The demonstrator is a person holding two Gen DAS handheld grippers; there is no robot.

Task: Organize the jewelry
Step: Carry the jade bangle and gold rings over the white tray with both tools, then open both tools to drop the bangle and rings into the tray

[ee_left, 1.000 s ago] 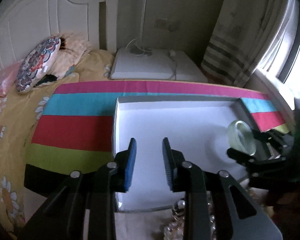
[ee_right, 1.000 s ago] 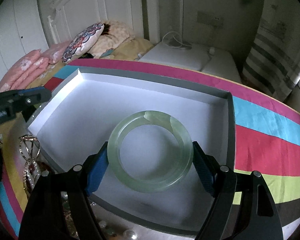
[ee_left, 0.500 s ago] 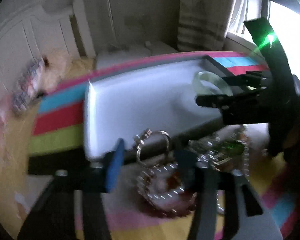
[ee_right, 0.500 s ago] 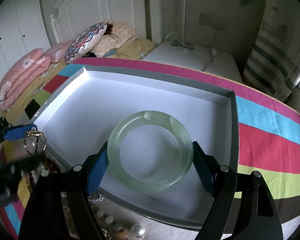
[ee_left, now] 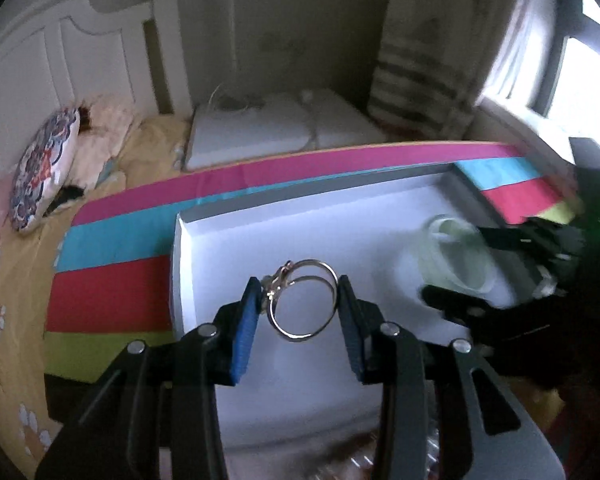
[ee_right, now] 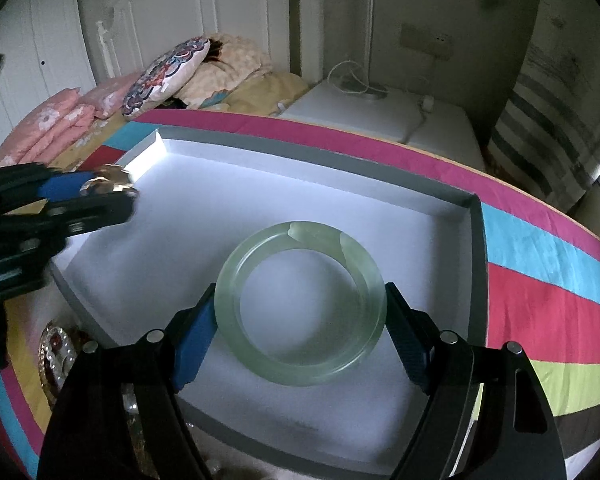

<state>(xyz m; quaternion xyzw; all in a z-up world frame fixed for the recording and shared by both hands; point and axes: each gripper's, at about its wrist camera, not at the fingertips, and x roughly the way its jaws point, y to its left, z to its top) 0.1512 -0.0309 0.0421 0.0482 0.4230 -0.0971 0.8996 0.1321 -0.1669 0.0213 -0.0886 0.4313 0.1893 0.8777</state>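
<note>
A gold double-ring bracelet [ee_left: 302,299] hangs between the blue pads of my left gripper [ee_left: 299,298], which is shut on it above the left part of the white tray [ee_left: 179,248]. In the right wrist view the same gripper [ee_right: 100,192] comes in from the left over the tray's near-left corner. My right gripper [ee_right: 300,304] is shut on a pale green jade bangle [ee_right: 300,307], held flat over the right half of the tray [ee_right: 476,240]. The bangle [ee_left: 456,258] also shows in the left wrist view, blurred.
The tray sits on a striped cloth [ee_right: 540,264] in pink, blue, red and green. More jewelry, a red-stoned piece [ee_right: 56,350] and pearls, lies on the cloth before the tray's near-left edge. A bed with pillows [ee_right: 164,74] and a white cabinet [ee_right: 380,114] stand behind.
My left gripper dipped to the jewelry pile in front of the tray, closed on the gold bracelet and carried it up over the tray. The right gripper kept still with the bangle.
</note>
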